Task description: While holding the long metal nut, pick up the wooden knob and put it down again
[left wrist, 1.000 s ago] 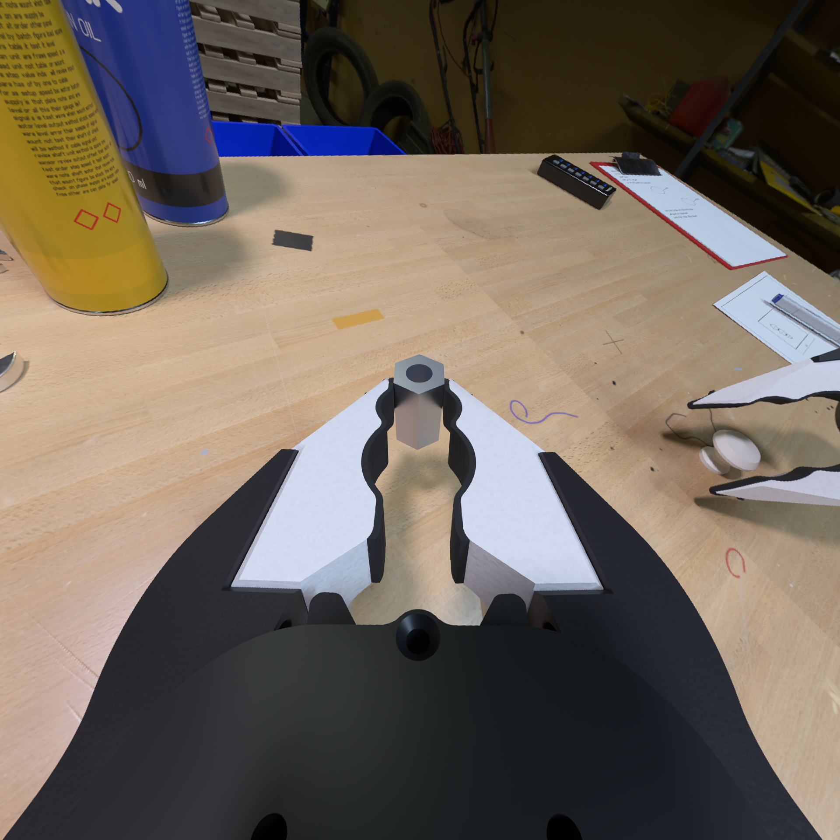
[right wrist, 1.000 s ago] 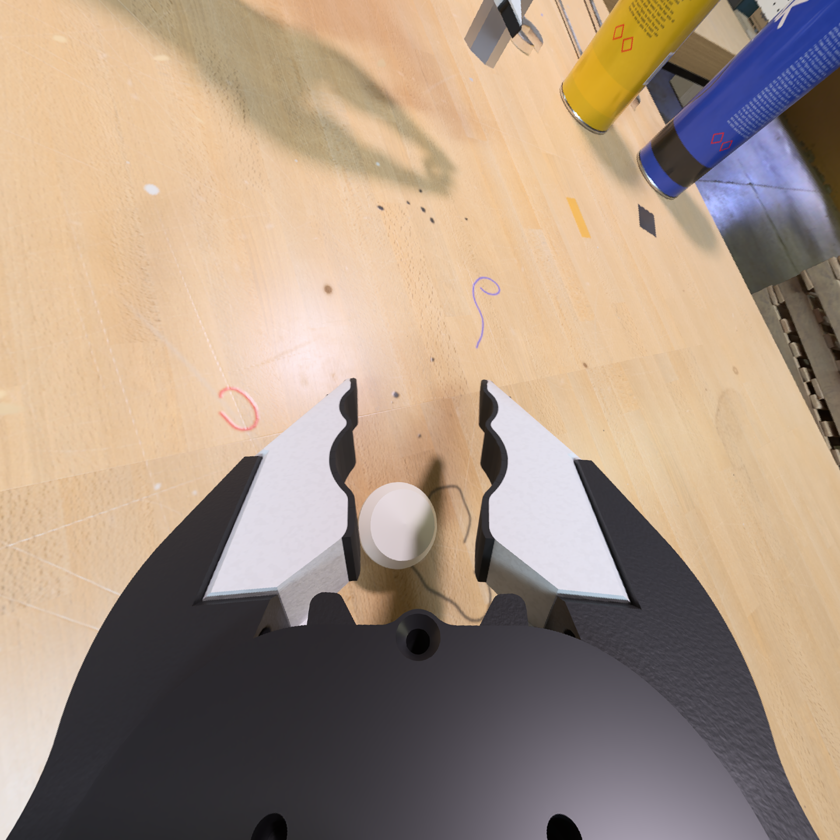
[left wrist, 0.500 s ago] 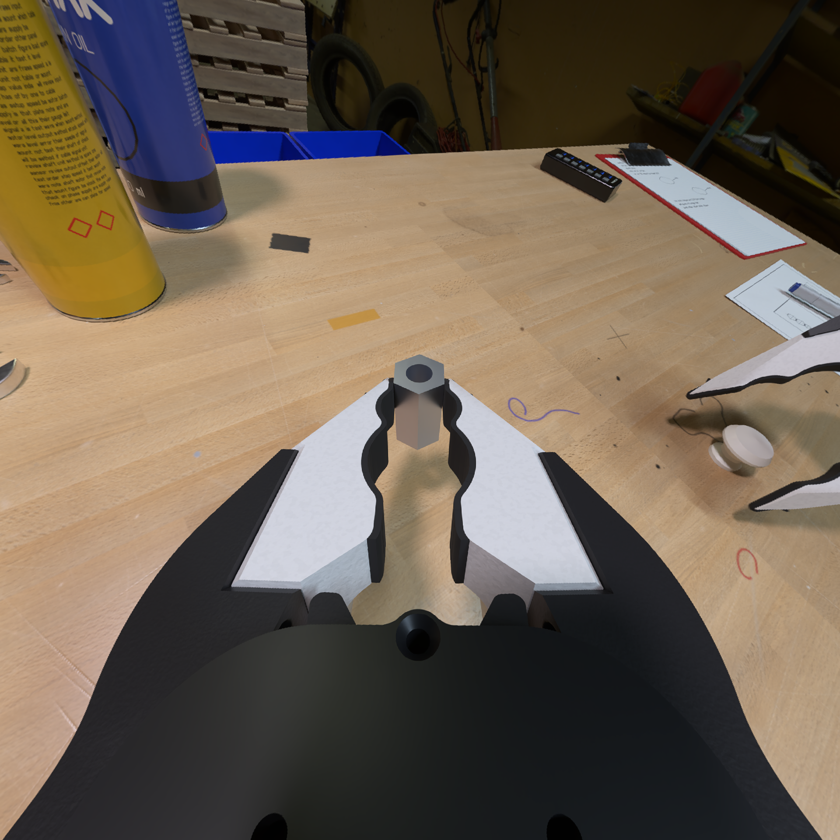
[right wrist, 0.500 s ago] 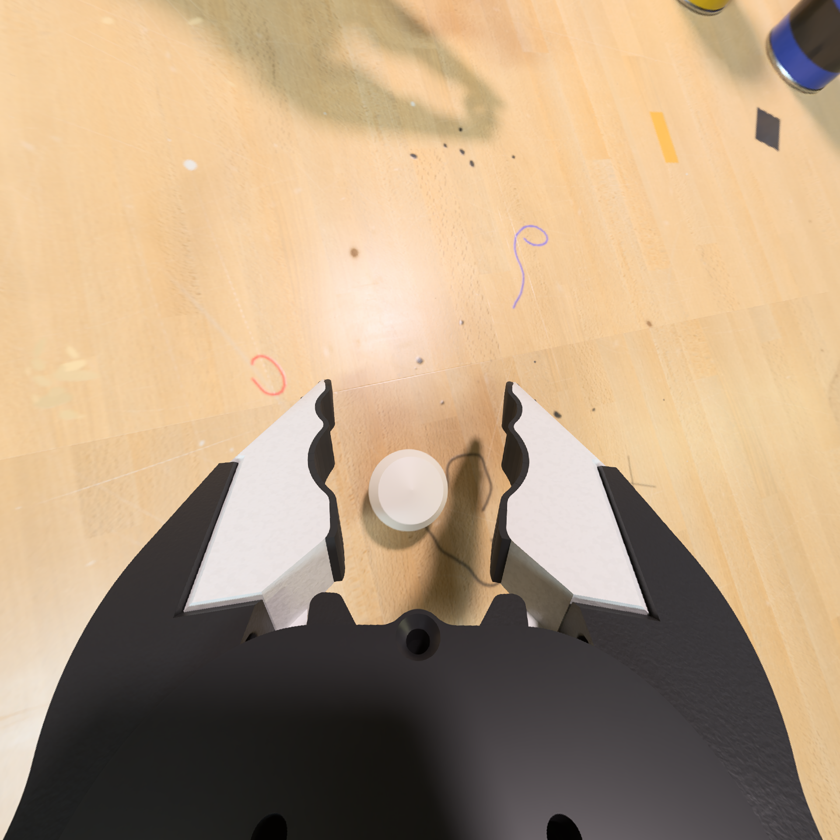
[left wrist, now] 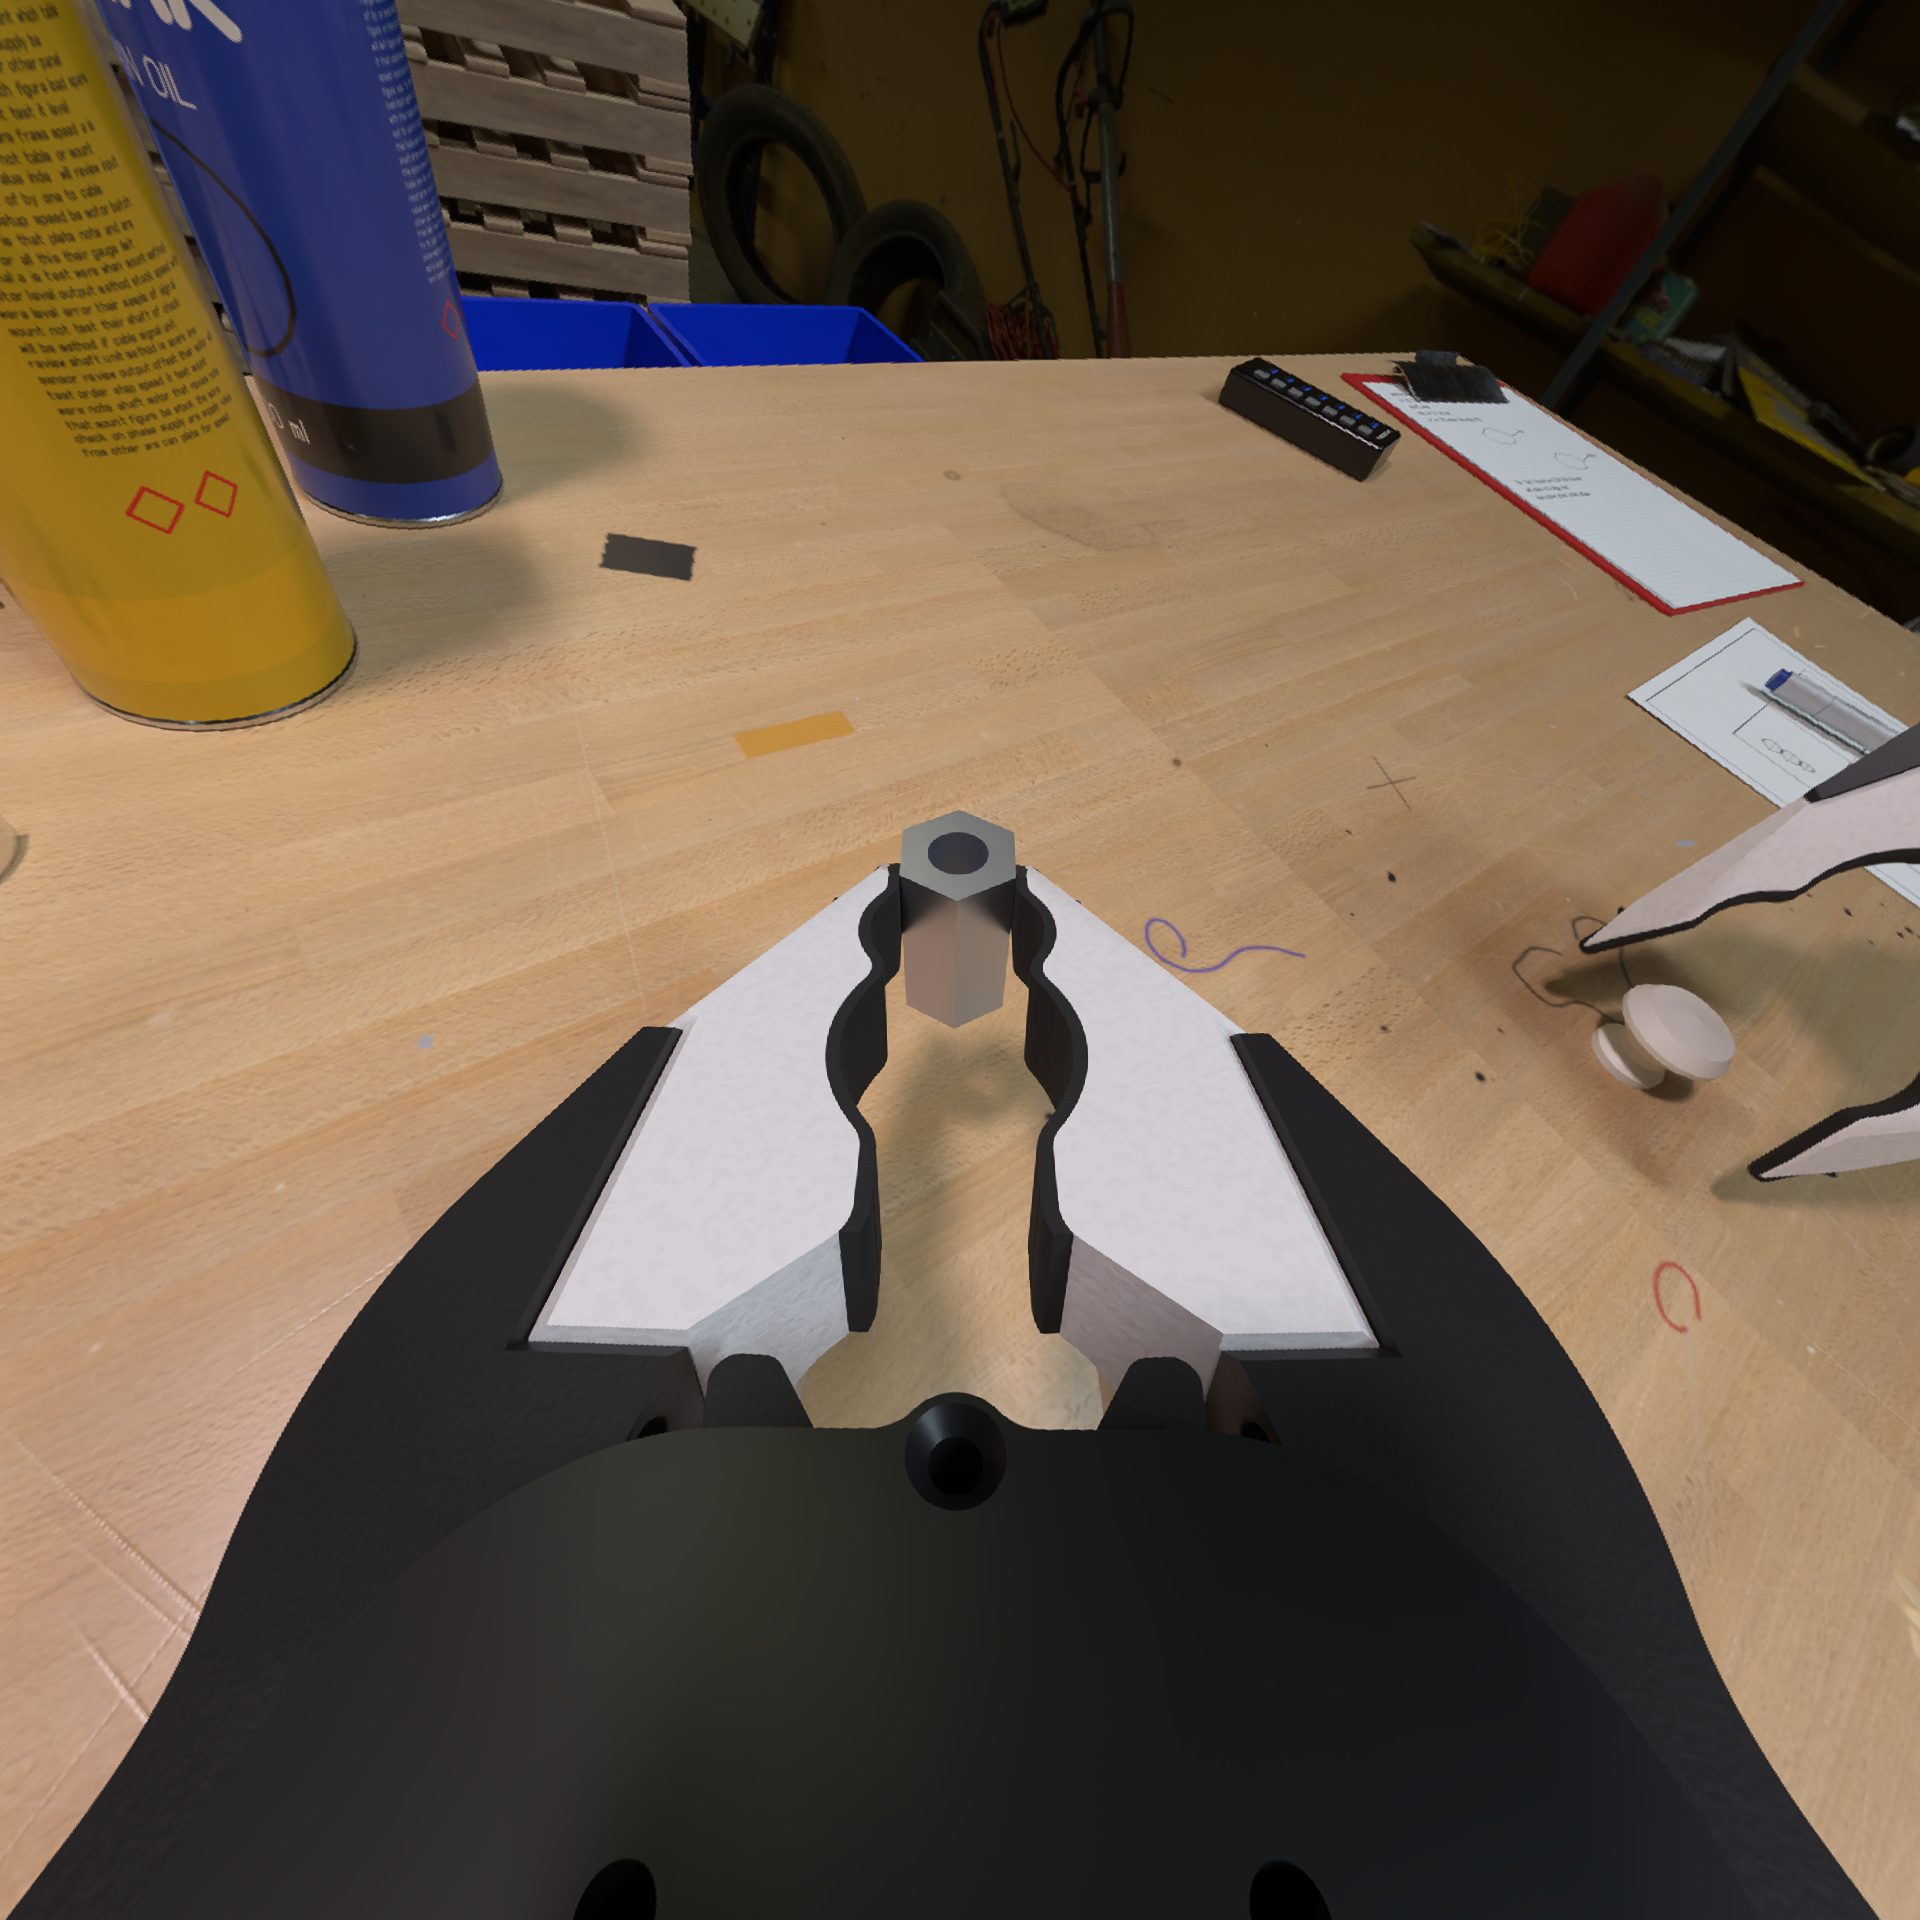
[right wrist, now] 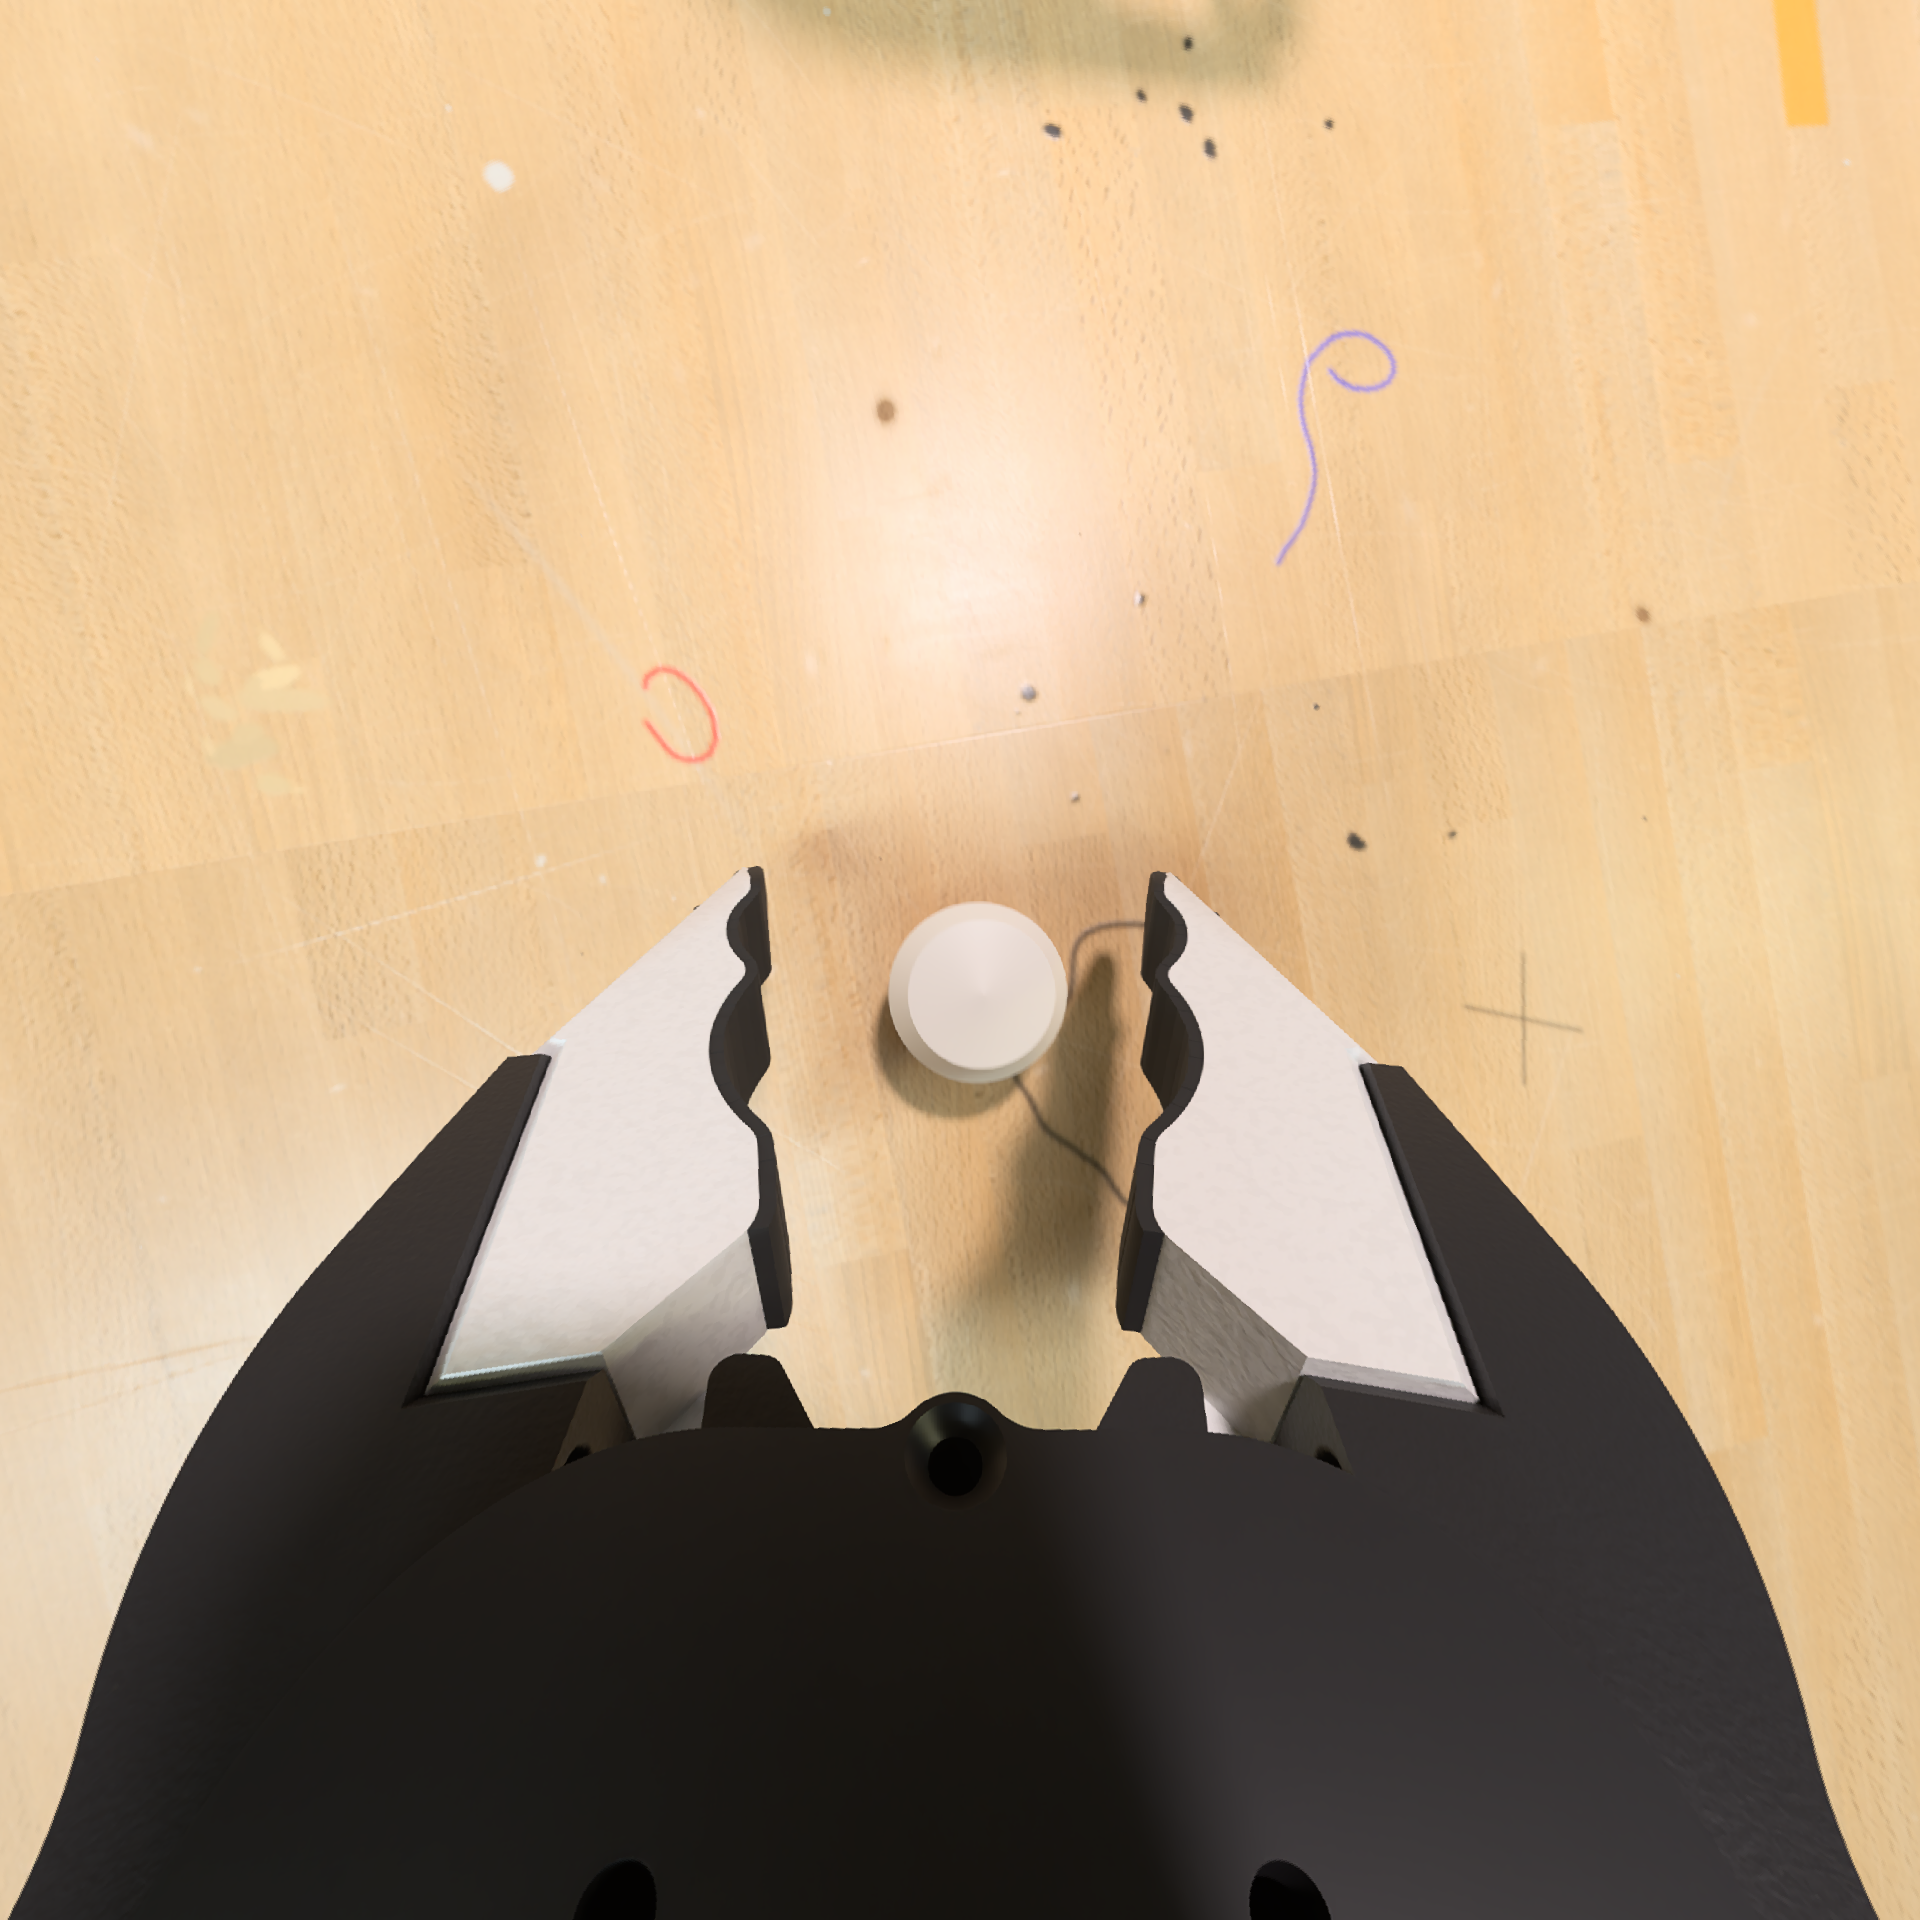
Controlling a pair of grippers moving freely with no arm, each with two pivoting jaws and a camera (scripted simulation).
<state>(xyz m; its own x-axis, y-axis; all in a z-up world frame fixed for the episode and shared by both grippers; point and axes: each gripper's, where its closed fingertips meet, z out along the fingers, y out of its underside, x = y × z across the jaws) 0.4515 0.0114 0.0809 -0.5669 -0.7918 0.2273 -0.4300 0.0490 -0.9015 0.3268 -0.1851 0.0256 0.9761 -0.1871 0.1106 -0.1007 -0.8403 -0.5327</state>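
Wooden knob [right wrist: 977, 989] lies on the workbench [right wrist: 416, 416], cap toward the right wrist camera, between the right gripper [right wrist: 956, 883] tips, touching neither; jaws wide. Red squiggle [right wrist: 681, 715] at 10 o'clock of the knob, purple squiggle [right wrist: 1335, 436] at 1 o'clock. Left gripper [left wrist: 956, 883] pinches the long metal nut [left wrist: 954, 925] upright, off the bench; knob [left wrist: 1662, 1034] at its 3 o'clock.

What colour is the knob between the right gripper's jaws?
Pale off-white, plain, no pattern: the wooden knob shows best in the right wrist view.
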